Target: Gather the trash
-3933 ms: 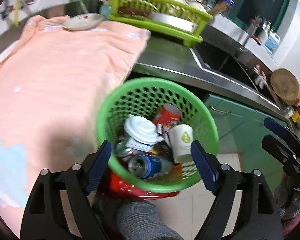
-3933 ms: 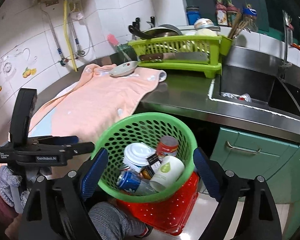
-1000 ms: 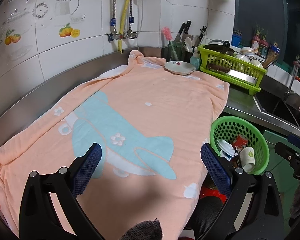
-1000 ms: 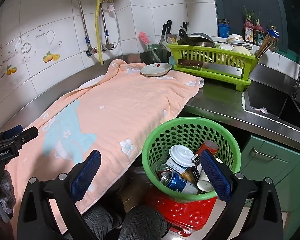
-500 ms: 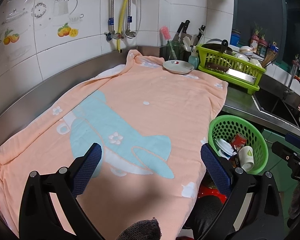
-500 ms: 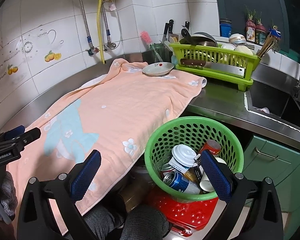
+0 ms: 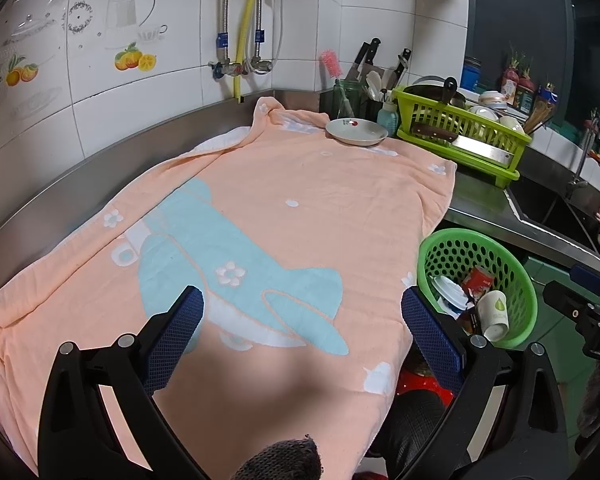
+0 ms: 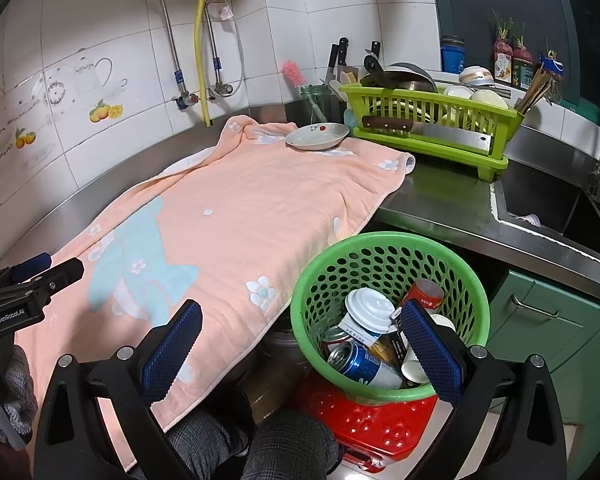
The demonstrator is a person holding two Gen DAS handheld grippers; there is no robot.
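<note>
While both grippers hang above the counter with nothing between their fingers, the trash sits gathered in a round green basket [image 8: 388, 248] of perforated plastic, which stands on a red plastic stool [image 8: 380, 424] just off the counter's edge. The left gripper [image 7: 300, 332] has its two blue, mesh-textured pads spread wide over a soft peach towel [image 7: 300, 184]; the right gripper [image 8: 300, 340] is spread just as wide, one pad over the towel's hem and the other in front of the basket.

Inside the basket lie a white ribbed plastic lid [image 8: 370, 308], a blue metal can [image 8: 364, 364] on its side, a red can [image 8: 426, 294] leaning against the wall, and a white paper cup [image 7: 494, 314] printed with a green leaf, tilted mouth-down. Some flat cartons are wedged among them.

The towel, woven with a pale blue figure and small white flowers, drapes over the steel counter [image 8: 440, 204] and hangs past its front edge beside the basket. At the towel's far end rests a shallow white dish [image 8: 318, 136]. Next to it stands a lime-green slatted dish rack [image 8: 428, 120] holding bowls, with a wooden-handled cleaver [image 8: 424, 130] lying along its front. A steel sink [image 8: 548, 204] is set into the counter to the right, above green cabinet doors [image 8: 540, 320]. Glossy white tiles [image 7: 140, 40] with fruit and teapot prints back the counter.
</note>
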